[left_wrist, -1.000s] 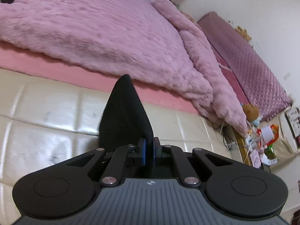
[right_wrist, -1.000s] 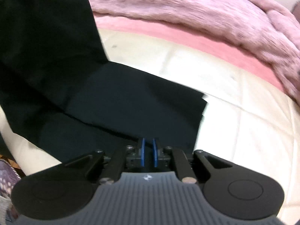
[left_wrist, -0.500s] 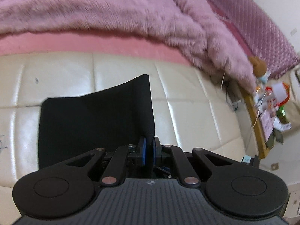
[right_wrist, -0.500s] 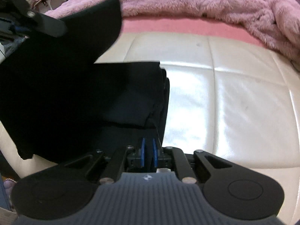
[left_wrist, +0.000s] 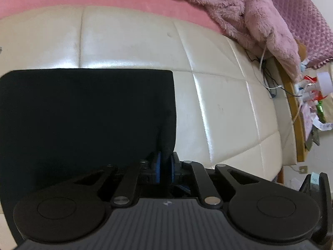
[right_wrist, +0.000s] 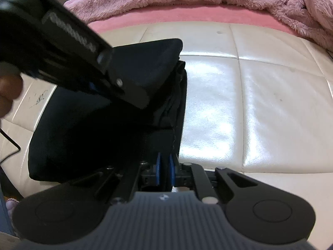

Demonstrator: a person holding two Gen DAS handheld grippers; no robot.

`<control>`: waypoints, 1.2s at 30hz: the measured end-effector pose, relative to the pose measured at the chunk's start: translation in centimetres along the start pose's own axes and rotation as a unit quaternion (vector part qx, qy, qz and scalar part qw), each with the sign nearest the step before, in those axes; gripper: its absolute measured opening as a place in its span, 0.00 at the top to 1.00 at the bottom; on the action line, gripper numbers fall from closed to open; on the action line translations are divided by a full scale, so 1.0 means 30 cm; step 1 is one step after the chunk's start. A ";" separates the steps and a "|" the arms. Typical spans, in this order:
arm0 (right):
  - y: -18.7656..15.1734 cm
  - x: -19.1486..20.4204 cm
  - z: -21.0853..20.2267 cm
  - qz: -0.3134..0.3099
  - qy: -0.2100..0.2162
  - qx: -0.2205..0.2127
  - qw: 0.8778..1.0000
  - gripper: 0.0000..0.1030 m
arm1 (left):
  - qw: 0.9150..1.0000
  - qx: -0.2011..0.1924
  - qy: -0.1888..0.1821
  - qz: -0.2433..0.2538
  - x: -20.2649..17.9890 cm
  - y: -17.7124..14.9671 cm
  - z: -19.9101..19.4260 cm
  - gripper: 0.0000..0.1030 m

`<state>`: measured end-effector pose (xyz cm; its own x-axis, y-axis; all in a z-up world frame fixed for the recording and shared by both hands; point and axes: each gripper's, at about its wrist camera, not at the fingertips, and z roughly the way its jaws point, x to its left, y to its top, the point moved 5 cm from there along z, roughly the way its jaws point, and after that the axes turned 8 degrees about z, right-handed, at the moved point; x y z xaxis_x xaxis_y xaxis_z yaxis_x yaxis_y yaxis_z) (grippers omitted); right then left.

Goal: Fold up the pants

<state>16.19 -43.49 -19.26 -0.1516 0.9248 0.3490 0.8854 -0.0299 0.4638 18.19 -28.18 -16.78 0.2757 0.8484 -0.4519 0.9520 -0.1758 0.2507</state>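
Observation:
The black pants (left_wrist: 87, 112) lie folded on the cream leather surface (left_wrist: 218, 108), filling the left half of the left wrist view. My left gripper (left_wrist: 164, 166) is shut on the pants' right edge, cloth pinched between its blue pads. In the right wrist view the pants (right_wrist: 100, 129) form a stacked dark bundle at left centre. My right gripper (right_wrist: 164, 169) is shut on the near right edge of the pants. The left gripper's black body (right_wrist: 62, 48) crosses the upper left of that view, low over the pants.
A fluffy pink blanket (left_wrist: 239, 10) and pink sheet (right_wrist: 187, 14) border the far side of the cream surface. To the right are a purple quilted mattress (left_wrist: 301, 16), cables (left_wrist: 264, 62) and clutter on the floor (left_wrist: 312, 95).
Both grippers carried the held pants edge over and down. The lifted flap now lies flat on the lower layers, and the left gripper has swung in close over the bundle.

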 end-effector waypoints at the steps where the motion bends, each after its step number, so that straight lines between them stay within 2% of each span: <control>1: 0.007 -0.011 -0.005 0.005 -0.001 -0.003 1.000 0.87 | 1.000 0.003 -0.011 -0.006 0.004 0.000 -0.006 0.83; 2: 0.008 -0.019 -0.017 0.012 -0.004 -0.008 1.000 0.81 | 1.000 0.007 -0.021 -0.010 0.008 -0.003 -0.015 0.78; 3: 0.009 -0.029 -0.031 0.019 -0.006 -0.014 1.000 0.80 | 0.999 0.009 -0.029 -0.011 0.007 -0.002 -0.025 0.76; 5: 0.013 -0.054 -0.066 0.045 -0.007 -0.029 0.999 0.79 | 0.999 -0.009 -0.041 -0.002 0.010 -0.004 -0.073 0.62; 9: 0.024 -0.097 -0.152 0.118 0.023 -0.076 0.990 0.72 | 0.998 -0.060 -0.026 0.022 0.051 -0.005 -0.185 0.61; 12: 0.024 -0.095 -0.184 0.160 0.072 -0.095 0.980 0.69 | 0.993 -0.107 0.031 0.034 0.147 -0.029 -0.284 0.61; 14: 0.019 -0.083 -0.170 0.182 0.099 -0.090 0.974 0.68 | 0.991 -0.122 0.051 0.023 0.211 -0.044 -0.326 0.61; 20: -0.017 -0.031 -0.090 0.205 0.122 -0.051 0.970 0.67 | 0.989 -0.133 0.067 -0.020 0.374 -0.142 -0.389 0.61; 22: -0.028 -0.016 -0.075 0.204 0.116 -0.043 0.971 0.68 | 0.989 -0.130 0.063 -0.027 0.392 -0.168 -0.384 0.61; 25: -0.021 0.004 -0.064 0.199 0.110 -0.037 0.973 0.95 | 0.989 -0.132 0.055 -0.036 0.419 -0.194 -0.380 0.67; 28: 0.023 0.049 -0.112 0.169 0.111 -0.053 0.978 0.96 | 0.989 -0.136 0.051 -0.031 0.421 -0.199 -0.372 0.72; 32: 0.116 0.168 -0.212 0.093 0.102 -0.086 0.987 0.97 | 0.989 -0.137 0.050 -0.025 0.416 -0.206 -0.363 0.75; 36: 0.182 0.258 -0.331 0.036 0.103 -0.123 0.986 0.97 | 0.989 -0.144 0.034 -0.021 0.407 -0.211 -0.372 0.75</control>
<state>15.47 -40.28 -5.95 -0.2000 0.8214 0.5341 0.7680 -0.2071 0.6061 14.05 -11.15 -14.33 0.2176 0.8850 -0.4116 0.8823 0.0020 0.4707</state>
